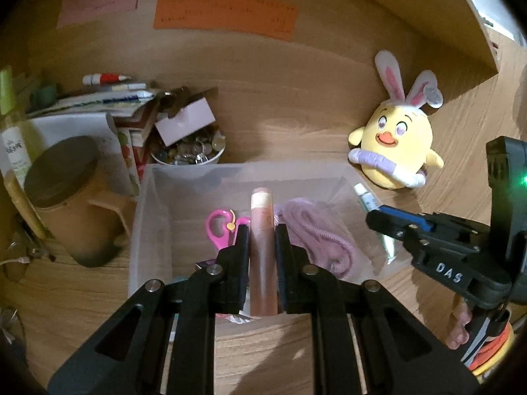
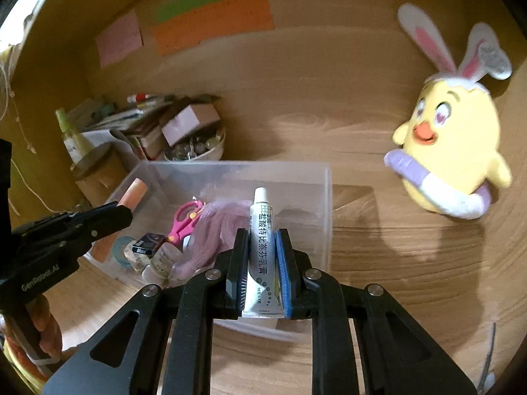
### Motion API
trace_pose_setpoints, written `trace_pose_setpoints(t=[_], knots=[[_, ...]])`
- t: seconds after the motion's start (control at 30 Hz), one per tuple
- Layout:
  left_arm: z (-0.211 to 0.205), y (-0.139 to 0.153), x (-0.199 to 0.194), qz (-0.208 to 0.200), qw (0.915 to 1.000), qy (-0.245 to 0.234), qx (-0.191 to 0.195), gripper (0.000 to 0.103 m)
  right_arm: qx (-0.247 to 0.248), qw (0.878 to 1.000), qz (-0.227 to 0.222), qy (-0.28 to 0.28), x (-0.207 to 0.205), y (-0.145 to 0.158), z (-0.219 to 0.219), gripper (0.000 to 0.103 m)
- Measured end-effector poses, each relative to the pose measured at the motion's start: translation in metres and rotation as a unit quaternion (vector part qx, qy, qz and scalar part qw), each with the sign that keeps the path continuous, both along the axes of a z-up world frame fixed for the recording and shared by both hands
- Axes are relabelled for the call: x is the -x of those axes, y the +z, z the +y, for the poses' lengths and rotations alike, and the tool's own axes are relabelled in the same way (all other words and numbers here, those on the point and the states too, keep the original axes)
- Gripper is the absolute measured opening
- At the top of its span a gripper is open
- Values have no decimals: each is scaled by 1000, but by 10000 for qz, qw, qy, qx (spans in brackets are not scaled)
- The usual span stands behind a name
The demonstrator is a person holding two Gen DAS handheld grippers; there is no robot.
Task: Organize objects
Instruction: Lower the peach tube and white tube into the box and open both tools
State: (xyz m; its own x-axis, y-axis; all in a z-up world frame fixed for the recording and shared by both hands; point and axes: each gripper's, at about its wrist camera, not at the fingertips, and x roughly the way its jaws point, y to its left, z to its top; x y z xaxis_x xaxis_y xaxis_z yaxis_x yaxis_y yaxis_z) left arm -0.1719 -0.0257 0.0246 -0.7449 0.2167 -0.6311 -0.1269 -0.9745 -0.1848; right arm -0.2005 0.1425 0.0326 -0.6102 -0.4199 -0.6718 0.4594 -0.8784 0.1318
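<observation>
Bin [image 1: 145, 217] lies dead ahead of both claws, centre frame, already holding scissors [image 1: 219, 227] and purple cloth [image 1: 316, 240]. Left gripper [image 1: 262, 230] clenched on pinkish tube [image 1: 262, 230], over bin's near wall; long axis runs up frame, along fingers, cap end away. Right gripper [image 2: 262, 233] clenched on white ointment tube [image 2: 262, 247], cap pointing up frame, axis along fingers, over bin's right part. Judgement: both about equally near; release drops each inside.

Plush chick [image 1: 395, 144] near coloured wall notes [image 1: 224, 13]
</observation>
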Motion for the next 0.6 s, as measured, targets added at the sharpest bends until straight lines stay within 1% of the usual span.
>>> trace_pose_setpoints(t=[0.17,0.27,0.3,0.33,0.37,0.4,0.47,0.6], knots=[[5,-7,4,-190,9995,-256,-64,15,-240,9996,-2,130,0,-6,-10,15],[8,-7,1,-196,9993,-321,-66,17,-260,9995,72,166,-5,-2,-9,16],[9,-5,-2,-166,9993,-337,-68,18,-220,9995,86,197,-8,1,-6,17],[9,-3,-4,-133,9993,-336,-69,21,-180,9996,96,218,-10,4,-4,19],[9,-1,-7,-91,9994,-330,-70,26,-150,9995,122,230,-13,7,-3,22],[9,1,-10,-40,9995,-316,-65,29,-128,9995,161,234,-16,10,-1,26],[9,8,-18,97,9995,-281,-51,40,-76,9993,266,256,-24,17,3,31],[10,19,-36,347,9992,-207,22,54,14,9987,389,334,-39,26,7,37]])
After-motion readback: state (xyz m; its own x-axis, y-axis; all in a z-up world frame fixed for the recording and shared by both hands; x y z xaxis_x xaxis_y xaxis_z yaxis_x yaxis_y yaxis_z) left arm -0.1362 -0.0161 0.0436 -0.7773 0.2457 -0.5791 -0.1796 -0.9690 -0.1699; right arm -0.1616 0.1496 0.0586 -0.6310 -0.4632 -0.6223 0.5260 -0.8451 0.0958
